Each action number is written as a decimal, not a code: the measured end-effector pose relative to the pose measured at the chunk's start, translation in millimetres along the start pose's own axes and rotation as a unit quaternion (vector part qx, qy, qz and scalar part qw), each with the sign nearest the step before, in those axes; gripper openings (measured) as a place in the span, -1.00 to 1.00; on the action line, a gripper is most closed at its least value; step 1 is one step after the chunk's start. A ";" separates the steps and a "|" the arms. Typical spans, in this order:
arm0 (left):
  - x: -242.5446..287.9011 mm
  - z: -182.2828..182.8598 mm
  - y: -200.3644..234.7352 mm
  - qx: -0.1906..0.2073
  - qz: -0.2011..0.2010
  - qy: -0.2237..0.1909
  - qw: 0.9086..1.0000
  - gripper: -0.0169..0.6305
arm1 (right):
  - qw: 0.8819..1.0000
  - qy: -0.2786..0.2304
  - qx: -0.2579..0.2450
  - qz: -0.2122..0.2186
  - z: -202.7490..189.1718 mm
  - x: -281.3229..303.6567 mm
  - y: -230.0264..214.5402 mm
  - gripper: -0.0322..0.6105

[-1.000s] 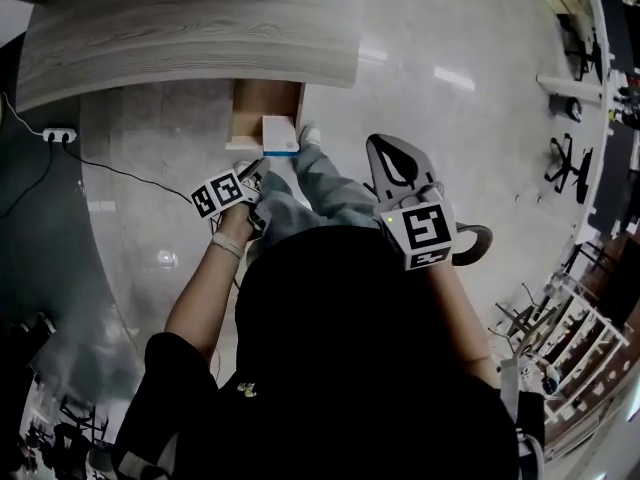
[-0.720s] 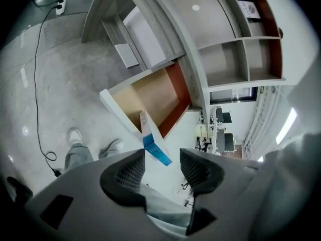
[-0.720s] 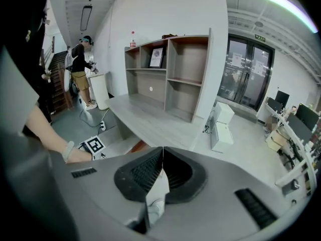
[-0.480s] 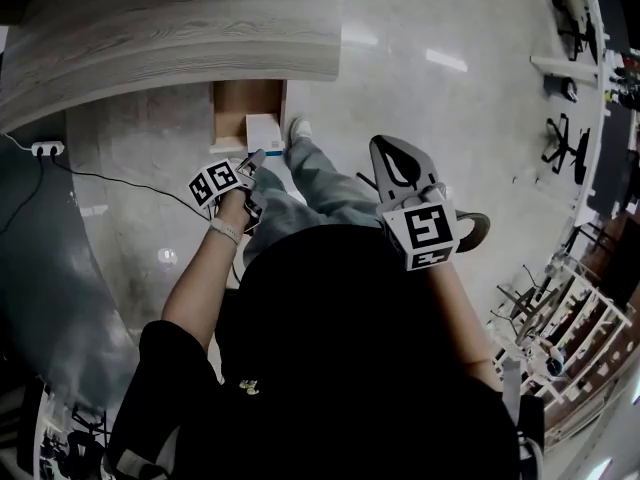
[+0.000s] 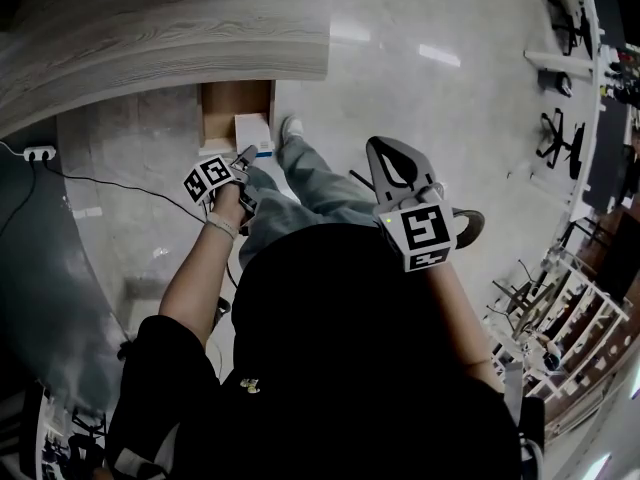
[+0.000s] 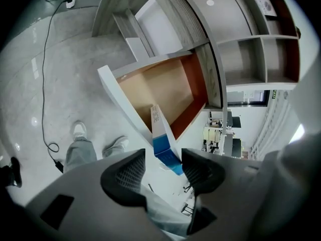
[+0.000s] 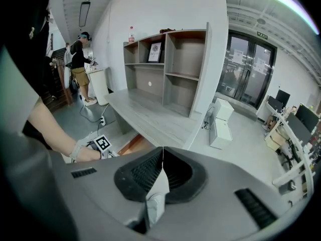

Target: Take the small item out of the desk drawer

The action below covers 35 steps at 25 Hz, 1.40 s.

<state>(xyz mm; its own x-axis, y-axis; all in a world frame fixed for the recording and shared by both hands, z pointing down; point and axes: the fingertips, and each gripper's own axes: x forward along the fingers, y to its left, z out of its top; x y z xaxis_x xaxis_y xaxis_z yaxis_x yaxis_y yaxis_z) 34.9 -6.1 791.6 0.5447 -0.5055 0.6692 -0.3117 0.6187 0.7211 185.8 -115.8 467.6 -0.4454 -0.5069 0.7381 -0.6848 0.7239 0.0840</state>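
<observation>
The small white cardboard box with a blue end (image 6: 161, 134) stands on its edge directly ahead of the left gripper (image 6: 164, 158), with the blue end reaching into the gap between the two black ribbed pads. The jaws are spread wide and nothing is gripped. A sliver of space shows at the left-hand pad. At the other pad the box's corner sits so close that I cannot tell whether it touches.

From where I stand, the grasp looks lined up but shallow. To do it well, the gripper should probably ease further forward so the pads cover the box's two flat faces rather than only its end. It should then close squarely and lift straight up, so the box clears the drawer front instead of catching on it. A thin, light carton like this may twist if it is pinched near one corner.

Just beyond the jaws is the open drawer with a pale wooden floor and a white front panel (image 6: 120, 97). The box rests at the near end of it, just behind that panel. In the head view the box (image 5: 253, 131) sits immediately ahead of the left gripper (image 5: 245, 158), inside the drawer (image 5: 225, 103). Past the drawer runs the grey wood-grain desk (image 5: 170, 38).

The right gripper (image 7: 162, 154) is held back, well apart from the drawer, with its jaws pressed together on nothing.
</observation>
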 end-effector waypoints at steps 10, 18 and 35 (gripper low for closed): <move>-0.3 7.0 0.0 -0.020 0.007 -0.026 0.999 -0.49 | 1.000 -0.004 -0.002 0.004 -3.0 -1.4 -1.1 -0.91; -18.4 13.7 5.7 -0.027 -0.005 -0.046 0.999 -0.62 | 1.000 -0.015 -0.005 0.012 -0.8 2.4 16.0 -0.91; -89.7 29.7 -29.5 -0.015 -0.049 -0.113 0.992 -0.68 | 0.996 -0.056 -0.009 0.072 32.6 9.8 42.6 -0.91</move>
<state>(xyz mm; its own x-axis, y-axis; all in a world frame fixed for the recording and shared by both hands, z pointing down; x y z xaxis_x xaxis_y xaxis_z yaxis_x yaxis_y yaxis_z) -27.9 3.1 715.6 0.3811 -0.6842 0.6218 -0.2415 0.5755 0.7813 133.5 -105.2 456.6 -0.6002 -0.4462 0.6638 -0.5991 0.8007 -0.0035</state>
